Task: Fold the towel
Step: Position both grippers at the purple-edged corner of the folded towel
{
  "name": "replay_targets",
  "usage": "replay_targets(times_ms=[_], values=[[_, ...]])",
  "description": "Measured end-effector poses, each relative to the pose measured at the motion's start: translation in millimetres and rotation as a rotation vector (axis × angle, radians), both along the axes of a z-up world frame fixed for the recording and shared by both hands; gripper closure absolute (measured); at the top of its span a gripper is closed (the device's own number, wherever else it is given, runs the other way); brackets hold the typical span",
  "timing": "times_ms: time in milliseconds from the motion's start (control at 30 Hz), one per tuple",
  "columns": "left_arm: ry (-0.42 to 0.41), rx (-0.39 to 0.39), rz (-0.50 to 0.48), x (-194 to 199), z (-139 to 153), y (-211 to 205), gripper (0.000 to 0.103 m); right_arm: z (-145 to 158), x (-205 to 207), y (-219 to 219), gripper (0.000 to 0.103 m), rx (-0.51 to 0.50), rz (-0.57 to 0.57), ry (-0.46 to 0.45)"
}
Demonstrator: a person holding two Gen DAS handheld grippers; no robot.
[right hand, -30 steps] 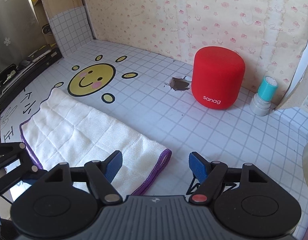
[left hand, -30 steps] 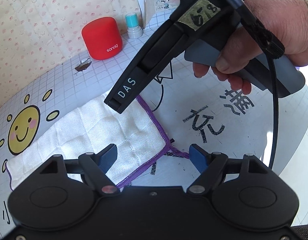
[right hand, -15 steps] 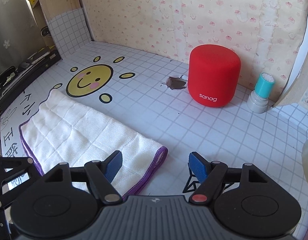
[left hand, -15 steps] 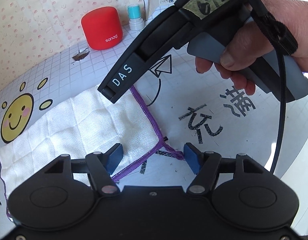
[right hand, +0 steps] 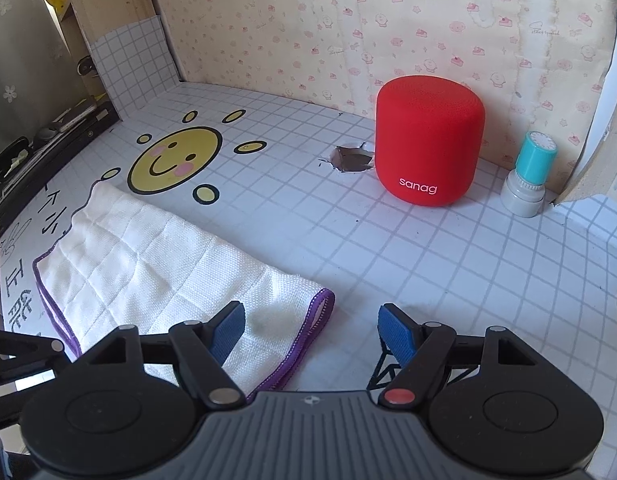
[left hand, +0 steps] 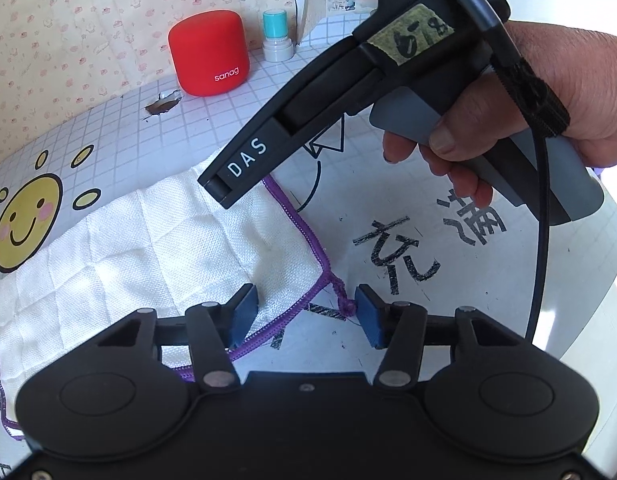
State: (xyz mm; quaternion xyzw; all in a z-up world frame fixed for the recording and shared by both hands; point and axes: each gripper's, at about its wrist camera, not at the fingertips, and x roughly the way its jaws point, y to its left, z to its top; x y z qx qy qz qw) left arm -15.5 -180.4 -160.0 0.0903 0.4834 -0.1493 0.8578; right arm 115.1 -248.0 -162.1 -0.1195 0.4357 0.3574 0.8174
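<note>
So far the white towel with its purple hem lies flat on the gridded table mat as a long strip, which may mean one lengthwise fold is in already, though the layers cannot be counted from here. The left gripper is low over the near corner of that strip: its jaws stand apart, gripping nothing, with the purple edge and the small hanging loop lying in the gap between the blue pads. The right gripper is likewise spread and empty, poised over the other corner of the same short end; its left pad sits above the cloth and its right pad above bare mat, with the purple hem running between them. In the left wrist view the right tool's body crosses overhead, held in the person's right hand. Judging by this, the two corner pinches have not yet been made, and what remains is to close on both corners, lift the short end and carry it across to the far end near the sun sticker. Ahead of the right tongs, well clear of the cloth, stand the red speaker and a teal-capped stamp.
</note>
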Motion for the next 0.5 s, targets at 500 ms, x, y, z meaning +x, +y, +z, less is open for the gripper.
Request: replay_targets(times_ms=[500], values=[[0.010,-0.004,0.049,6,-1,-3,0.057,-2,-4,12,0.031,-0.033,0.077,-0.037]])
